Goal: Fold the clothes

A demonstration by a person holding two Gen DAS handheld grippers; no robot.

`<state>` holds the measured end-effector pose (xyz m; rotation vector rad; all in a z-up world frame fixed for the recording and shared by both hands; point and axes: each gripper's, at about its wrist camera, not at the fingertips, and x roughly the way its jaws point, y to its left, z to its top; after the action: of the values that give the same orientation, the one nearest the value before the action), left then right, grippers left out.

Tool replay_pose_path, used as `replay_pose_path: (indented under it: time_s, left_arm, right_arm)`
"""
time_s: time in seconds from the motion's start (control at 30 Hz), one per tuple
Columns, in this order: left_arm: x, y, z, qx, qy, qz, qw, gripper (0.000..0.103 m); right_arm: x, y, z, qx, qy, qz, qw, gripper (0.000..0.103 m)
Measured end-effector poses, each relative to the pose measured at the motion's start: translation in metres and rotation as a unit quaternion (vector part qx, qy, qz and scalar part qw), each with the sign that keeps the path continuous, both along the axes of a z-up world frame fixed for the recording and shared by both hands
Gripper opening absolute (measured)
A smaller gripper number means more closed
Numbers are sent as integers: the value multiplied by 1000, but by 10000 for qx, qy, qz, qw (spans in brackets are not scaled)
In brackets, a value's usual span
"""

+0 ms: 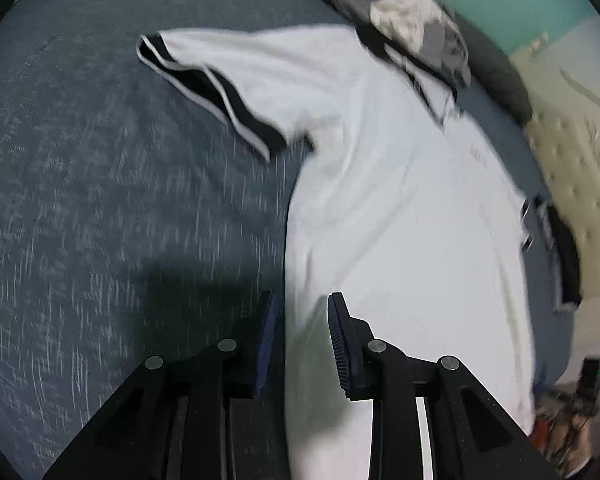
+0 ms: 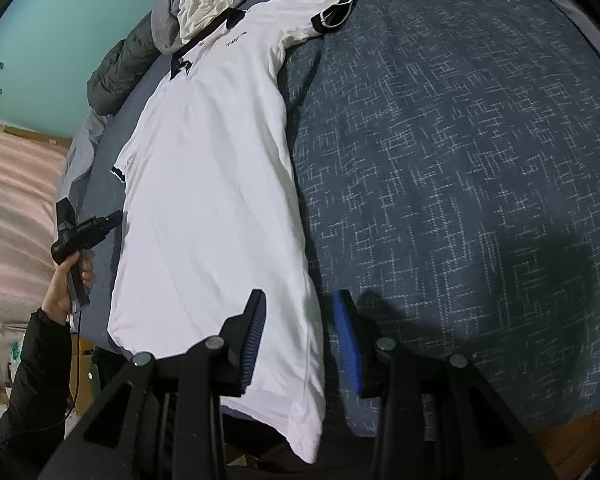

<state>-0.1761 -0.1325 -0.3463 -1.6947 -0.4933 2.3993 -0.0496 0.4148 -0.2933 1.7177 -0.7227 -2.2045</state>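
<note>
Right wrist view: white polo shirt (image 2: 204, 184) spread flat on blue bed (image 2: 460, 160), hem nearest. Right tongs (image 2: 300, 336) parted wide, straddling shirt's side edge. Left tongs (image 1: 300, 340) likewise apart over opposite edge, gripping nothing.

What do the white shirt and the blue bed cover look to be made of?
The shirt looks like soft matte knit cotton, draping limply over the bed's edge, with black trim on its sleeve. The bed cover looks like coarse woven cloth, dark blue flecked with pale crosshatch threads.
</note>
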Motion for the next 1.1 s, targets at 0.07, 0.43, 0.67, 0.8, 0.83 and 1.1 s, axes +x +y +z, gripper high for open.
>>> replay_pose_path:
  time_s: [0.07,0.43,0.67,0.8,0.83,1.1]
  left_arm:
    - [2,1,-5,37,-61,-56,10000,27]
    - [8,-22,10,40,23,162,9999,7]
    - [43,-24,23,114,-48,58,9999,25]
    - [90,-16,32,30,-151,-381,9992,25]
    - [102,-15,33,44,-181,-468,9987,25]
    - [184,-20,49,-73,-155,-657,9977,26]
  right_arm:
    - [0,-3,0,-2,7,36,10000,35]
    - [3,-13,5,-12,93,136,9999,35]
    - [8,-15,8,5,102,201,9997,35]
    - [11,-13,5,47,56,150,9999,42]
    - [12,-12,4,49,52,136,9999,42]
    - [19,-10,7,96,98,70,9999,43]
